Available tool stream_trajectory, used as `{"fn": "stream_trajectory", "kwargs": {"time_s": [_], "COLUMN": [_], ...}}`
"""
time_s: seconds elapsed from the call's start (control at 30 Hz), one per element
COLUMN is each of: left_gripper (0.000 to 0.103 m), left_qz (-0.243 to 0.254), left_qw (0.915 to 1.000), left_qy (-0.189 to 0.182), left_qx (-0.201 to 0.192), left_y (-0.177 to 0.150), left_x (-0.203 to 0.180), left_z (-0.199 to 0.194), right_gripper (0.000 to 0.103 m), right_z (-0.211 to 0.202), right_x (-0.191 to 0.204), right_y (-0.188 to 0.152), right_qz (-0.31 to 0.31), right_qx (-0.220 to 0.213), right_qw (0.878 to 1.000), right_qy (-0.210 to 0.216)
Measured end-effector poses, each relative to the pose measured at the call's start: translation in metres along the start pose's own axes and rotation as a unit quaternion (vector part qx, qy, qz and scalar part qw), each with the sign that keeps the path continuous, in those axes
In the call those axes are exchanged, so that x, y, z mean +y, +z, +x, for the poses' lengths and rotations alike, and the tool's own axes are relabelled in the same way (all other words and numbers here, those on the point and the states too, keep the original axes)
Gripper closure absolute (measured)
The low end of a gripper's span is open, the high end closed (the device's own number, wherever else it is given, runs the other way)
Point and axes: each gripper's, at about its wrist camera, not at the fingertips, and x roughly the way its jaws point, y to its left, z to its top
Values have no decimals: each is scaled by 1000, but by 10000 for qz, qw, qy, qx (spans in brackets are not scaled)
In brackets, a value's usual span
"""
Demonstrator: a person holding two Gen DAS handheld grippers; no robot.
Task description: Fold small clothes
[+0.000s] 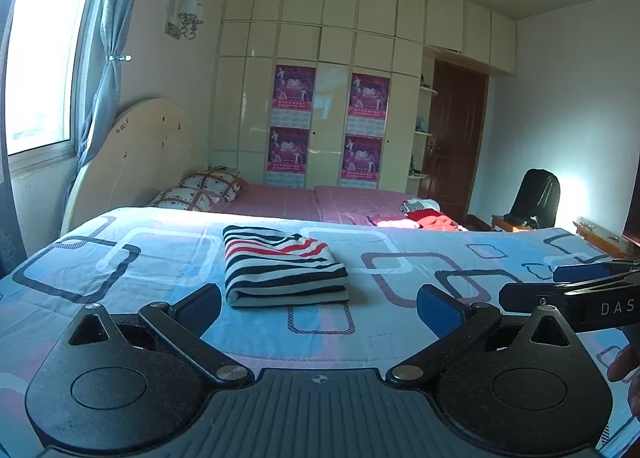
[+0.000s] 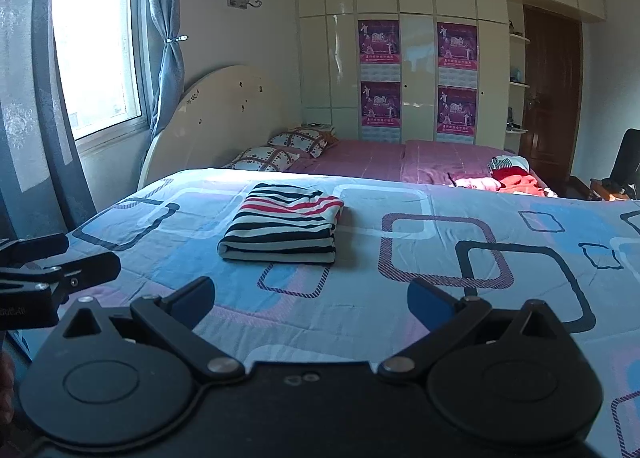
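While I hold both tools low over the quilt (image 1: 120, 226), the only lettering I can read is "DAS" in white on the right gripper (image 1: 532, 284), entering at 3 o'clock in the left view; the posters (image 1: 292, 98) on the wardrobe (image 1: 340, 38) carry writing too small to make out. My left gripper (image 1: 318, 304) has its jaws spread wide and holds nothing. My right gripper's jaws, in its own view, are spread wide too and bare. The shirt (image 1: 280, 264), striped black, white and red, lies folded at 12 o'clock beyond both tools, apart from them. Its rolled fold faces me; its long axis runs away from me, tilted slightly left. More clothes (image 2: 512, 176) sit at 2 o'clock.
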Motion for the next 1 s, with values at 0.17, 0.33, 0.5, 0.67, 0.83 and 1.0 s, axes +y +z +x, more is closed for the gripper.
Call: {"fn": "stream_trajectory", "kwargs": {"time_s": [0.17, 0.33, 0.5, 0.67, 0.83, 1.0], "left_gripper": [0, 0, 0, 0, 0, 0], "left_qz": [-1, 57, 86, 97, 96, 113], "left_qw": [10000, 9999, 9999, 9999, 9999, 9998], "left_qy": [-25, -82, -116, -123, -124, -149], "left_qx": [14, -4, 2, 8, 4, -17], "left_y": [0, 1, 1, 2, 2, 3], "left_x": [0, -5, -6, -7, -6, -6], "left_z": [1, 4, 5, 6, 6, 9], "right_gripper": [1, 1, 1, 1, 1, 1], "right_z": [-1, -1, -2, -1, -2, -2], "right_x": [2, -1, -3, -3, -4, -3], "right_y": [0, 0, 0, 0, 0, 1], "right_qz": [1, 47, 98, 102, 100, 91], "right_qx": [-31, -59, -88, -84, -80, -97], "right_qw": [10000, 9999, 9999, 9999, 9999, 9999], "right_qy": [-7, -71, -96, -96, -91, -99]}}
